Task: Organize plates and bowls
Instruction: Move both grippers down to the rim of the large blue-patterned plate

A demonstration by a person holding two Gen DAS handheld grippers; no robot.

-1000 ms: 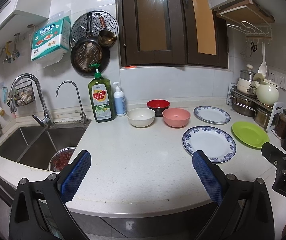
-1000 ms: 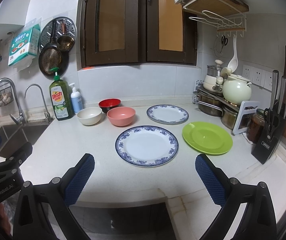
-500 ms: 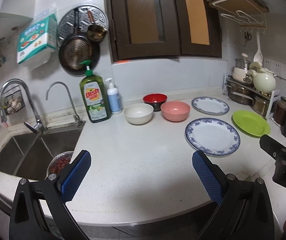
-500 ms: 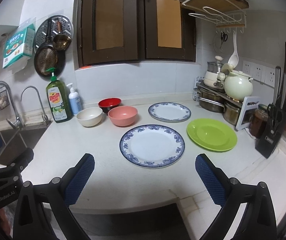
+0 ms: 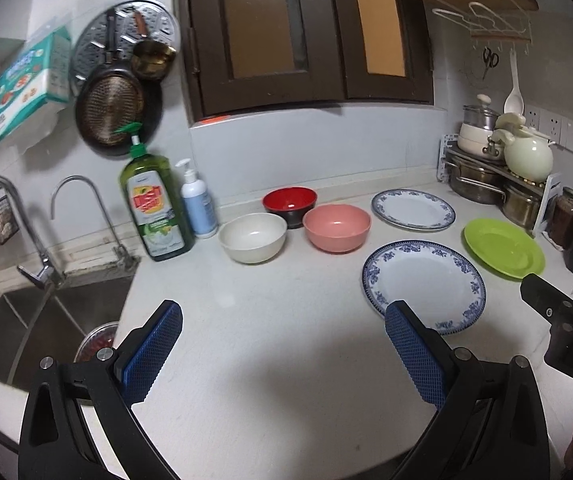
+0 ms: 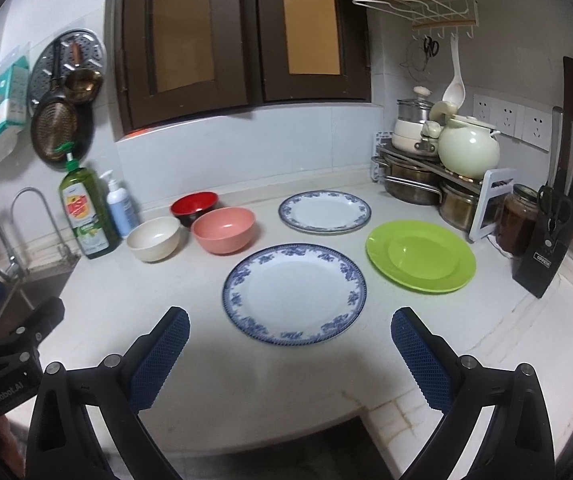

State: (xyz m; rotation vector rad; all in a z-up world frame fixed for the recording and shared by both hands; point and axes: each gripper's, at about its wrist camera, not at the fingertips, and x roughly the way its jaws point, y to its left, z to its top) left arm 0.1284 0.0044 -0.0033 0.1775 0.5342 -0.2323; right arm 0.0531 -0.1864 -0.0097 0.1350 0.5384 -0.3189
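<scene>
Both claws, left gripper point(image 5: 282, 342) and right gripper point(image 6: 290, 346), hovering spread wide and empty, facing large blue-rimmed plate point(image 6: 294, 293) at twelve o'clock, green plate point(image 6: 420, 256) at two.

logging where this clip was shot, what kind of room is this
A home kitchen, most likely: a sink with taps, dish soap on a white counter, pots racked in the corner and a knife block.
</scene>
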